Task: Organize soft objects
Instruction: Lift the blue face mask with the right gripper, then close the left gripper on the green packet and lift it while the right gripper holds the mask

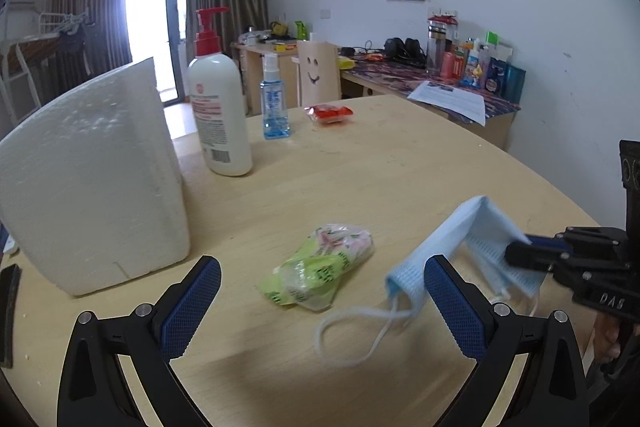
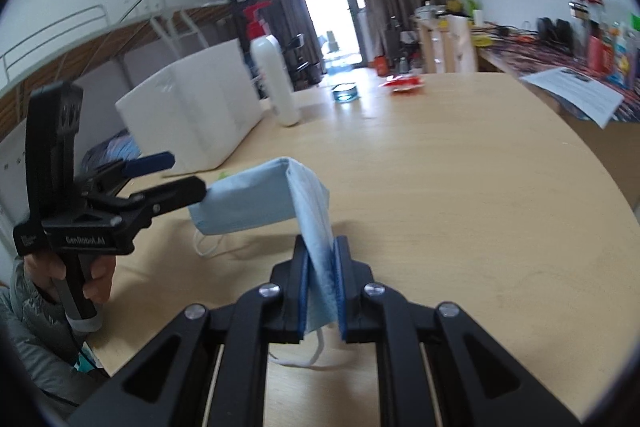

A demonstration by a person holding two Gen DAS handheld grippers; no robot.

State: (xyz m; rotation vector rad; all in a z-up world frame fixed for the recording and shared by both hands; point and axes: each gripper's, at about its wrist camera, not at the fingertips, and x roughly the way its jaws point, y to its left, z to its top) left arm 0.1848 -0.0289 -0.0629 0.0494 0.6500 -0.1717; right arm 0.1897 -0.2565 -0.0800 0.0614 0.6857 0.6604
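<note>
A light blue face mask (image 1: 452, 239) hangs folded above the wooden table; its white ear loops (image 1: 352, 331) trail onto the tabletop. My right gripper (image 1: 520, 249) is shut on one end of the mask and shows from the right; in the right wrist view (image 2: 322, 247) the mask (image 2: 256, 199) drapes up from between its pads. My left gripper (image 1: 322, 269) is open and empty, its right finger (image 1: 452, 303) just in front of the mask's lower end. It also shows in the right wrist view (image 2: 186, 173), beside the mask's far end. A green and pink plastic packet (image 1: 320, 271) lies between the left fingers.
A white foam box (image 1: 96, 171) stands at the left. A white pump bottle (image 1: 220, 99), a blue spray bottle (image 1: 274, 103) and a red packet (image 1: 329, 113) stand further back on the table (image 1: 380, 167). A cluttered desk (image 1: 440, 75) runs along the far wall.
</note>
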